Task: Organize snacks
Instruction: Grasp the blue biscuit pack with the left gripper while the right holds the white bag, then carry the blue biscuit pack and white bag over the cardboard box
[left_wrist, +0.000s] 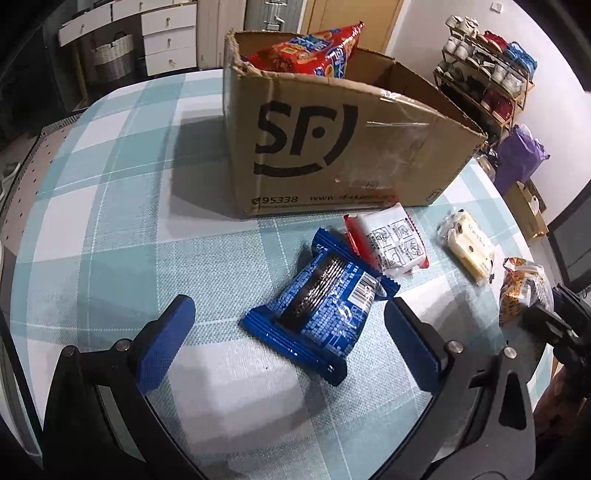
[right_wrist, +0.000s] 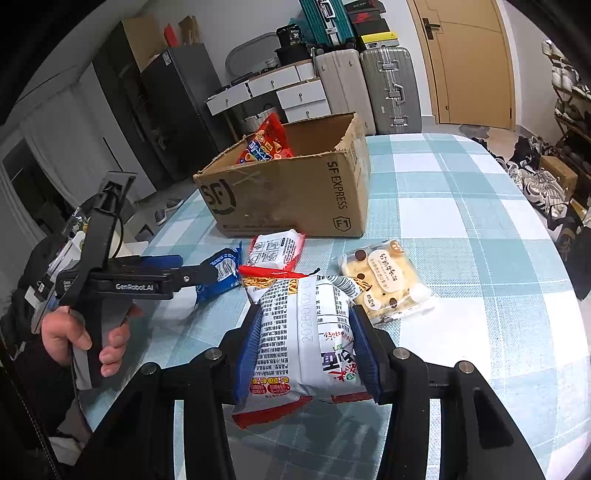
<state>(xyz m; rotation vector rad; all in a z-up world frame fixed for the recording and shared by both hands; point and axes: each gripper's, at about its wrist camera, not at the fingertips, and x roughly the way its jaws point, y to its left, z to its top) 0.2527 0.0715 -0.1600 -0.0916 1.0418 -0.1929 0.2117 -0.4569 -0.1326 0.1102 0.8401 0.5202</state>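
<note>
An open cardboard SF box (left_wrist: 332, 147) (right_wrist: 295, 188) stands on the checked tablecloth with a red snack bag (left_wrist: 310, 55) (right_wrist: 264, 146) inside. My left gripper (left_wrist: 288, 332) is open, its blue pads on either side of a blue cookie packet (left_wrist: 325, 299) (right_wrist: 221, 269) lying on the table. My right gripper (right_wrist: 306, 343) is shut on a white noodle packet (right_wrist: 306, 332), also in the left view (left_wrist: 521, 291). A white-and-red packet (left_wrist: 391, 243) (right_wrist: 273, 247) and a cream cake packet (left_wrist: 467, 243) (right_wrist: 384, 280) lie in front of the box.
The table (right_wrist: 461, 221) has a blue-and-white checked cloth. A shoe rack (left_wrist: 487, 70) stands beyond its right side. Suitcases (right_wrist: 388, 88), white drawers (right_wrist: 291, 92) and a door are behind the box. The hand-held left gripper (right_wrist: 110, 284) shows at left.
</note>
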